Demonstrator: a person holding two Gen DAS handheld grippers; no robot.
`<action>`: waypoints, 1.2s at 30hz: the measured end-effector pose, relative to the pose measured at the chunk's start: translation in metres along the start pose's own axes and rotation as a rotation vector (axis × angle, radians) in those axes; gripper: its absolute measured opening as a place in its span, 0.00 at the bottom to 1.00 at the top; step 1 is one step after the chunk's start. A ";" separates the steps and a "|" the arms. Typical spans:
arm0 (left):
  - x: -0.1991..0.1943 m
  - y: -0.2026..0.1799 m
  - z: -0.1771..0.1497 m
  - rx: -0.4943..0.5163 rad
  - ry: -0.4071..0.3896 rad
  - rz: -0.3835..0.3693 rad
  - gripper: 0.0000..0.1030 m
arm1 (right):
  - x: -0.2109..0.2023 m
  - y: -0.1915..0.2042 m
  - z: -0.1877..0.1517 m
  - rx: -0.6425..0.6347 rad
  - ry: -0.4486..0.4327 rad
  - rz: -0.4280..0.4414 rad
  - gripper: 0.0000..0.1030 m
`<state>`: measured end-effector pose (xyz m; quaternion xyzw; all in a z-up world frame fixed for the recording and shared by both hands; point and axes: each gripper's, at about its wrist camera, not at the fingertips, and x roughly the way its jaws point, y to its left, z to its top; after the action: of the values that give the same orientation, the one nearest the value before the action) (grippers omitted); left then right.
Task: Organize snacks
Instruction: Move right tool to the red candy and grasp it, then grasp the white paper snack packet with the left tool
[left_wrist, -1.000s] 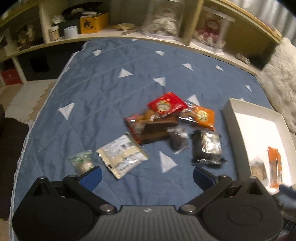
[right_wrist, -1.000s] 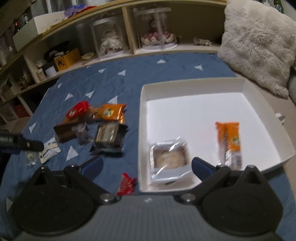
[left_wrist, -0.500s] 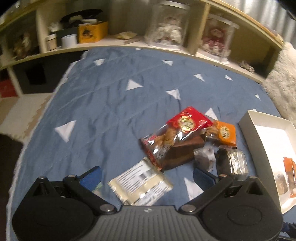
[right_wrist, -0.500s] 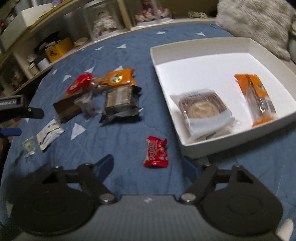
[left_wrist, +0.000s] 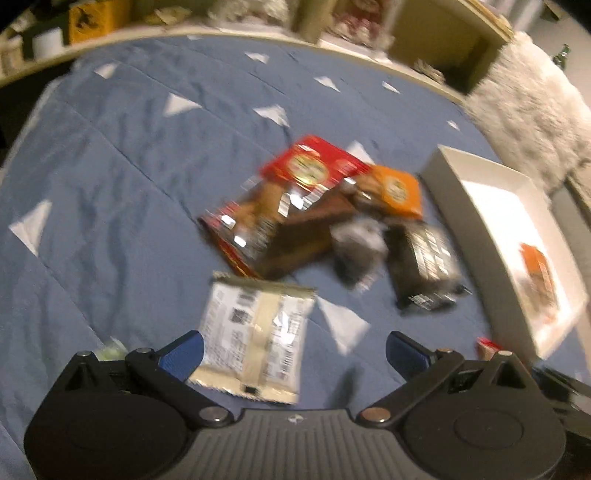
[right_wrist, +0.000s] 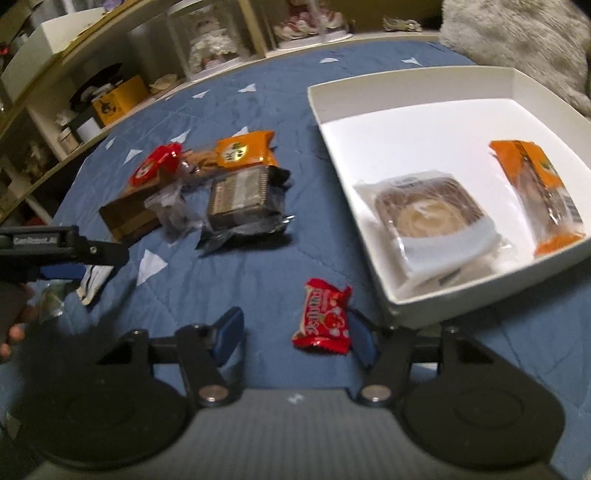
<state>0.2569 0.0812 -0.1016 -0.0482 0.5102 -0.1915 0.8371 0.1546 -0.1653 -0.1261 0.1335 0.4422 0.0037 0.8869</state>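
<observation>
Two grippers: both released, jaws spread, nothing held.
Left gripper (left_wrist: 293, 350): hovers over the white packet (left_wrist: 255, 332), which lies flat on the blue quilt (left_wrist: 110, 166) between its blue pads (left_wrist: 183, 350); contact cannot be told, view blurred.
Right gripper (right_wrist: 295, 336): straddles the small red candy (right_wrist: 323, 317) on the quilt, just near the white box (right_wrist: 413, 114).
Snack pile (right_wrist: 207, 188): red, orange, brown and black packets, touching and overlapping, left of the box.
Box contents: a clear-wrapped round cake (right_wrist: 430, 218) at the near wall; an orange bar (right_wrist: 541, 192) to its right.
Far edge: shelves (right_wrist: 110, 74); a furry cushion (right_wrist: 517, 37) far right.
</observation>
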 end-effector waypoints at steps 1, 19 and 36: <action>-0.001 -0.003 -0.001 0.004 0.019 -0.026 1.00 | 0.000 0.000 0.000 -0.002 -0.001 -0.002 0.64; 0.002 -0.022 0.006 0.061 -0.042 0.165 0.91 | -0.006 -0.004 0.002 0.003 0.067 0.040 0.31; 0.020 -0.021 -0.001 0.159 0.037 0.216 0.81 | -0.021 0.036 -0.012 -0.237 0.153 0.150 0.31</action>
<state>0.2587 0.0544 -0.1126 0.0768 0.5109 -0.1410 0.8445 0.1364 -0.1307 -0.1080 0.0598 0.4937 0.1321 0.8575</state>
